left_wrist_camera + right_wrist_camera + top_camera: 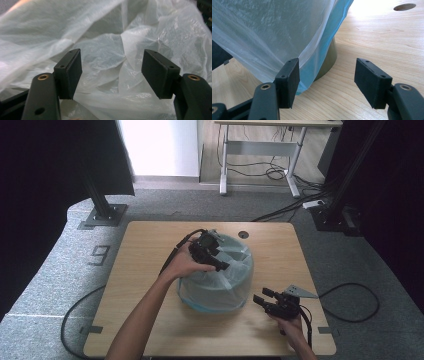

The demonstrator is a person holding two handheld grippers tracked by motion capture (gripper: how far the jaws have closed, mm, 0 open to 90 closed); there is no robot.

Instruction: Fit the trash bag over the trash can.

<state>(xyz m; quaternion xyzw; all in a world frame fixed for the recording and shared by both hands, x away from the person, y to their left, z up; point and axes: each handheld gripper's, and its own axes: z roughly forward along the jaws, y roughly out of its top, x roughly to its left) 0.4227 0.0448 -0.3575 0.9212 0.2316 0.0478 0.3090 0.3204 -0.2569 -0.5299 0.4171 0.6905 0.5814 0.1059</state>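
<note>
Both tools stand wide open and empty: the left gripper [212,254] hovers over the plastic bag [235,285] lining a bin [328,60] at mid-table [150,320], the right gripper [267,302] just beside it. The right gripper view reveals the bin's olive base beneath the bag's blue hem.

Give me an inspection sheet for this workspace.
Surface: wooden table, round hole near far edge.
Job's things: bin lined with translucent bag, bag draped over its sides.
Clutter: nothing seen.
Grippers: left gripper open above bag's mouth; right gripper open, beside bag's lower edge, not touching.
Cables: one trails from each gripper; black cable loops on floor.
Surroundings: grey carpet, desk frame behind, dark curtains.
</note>
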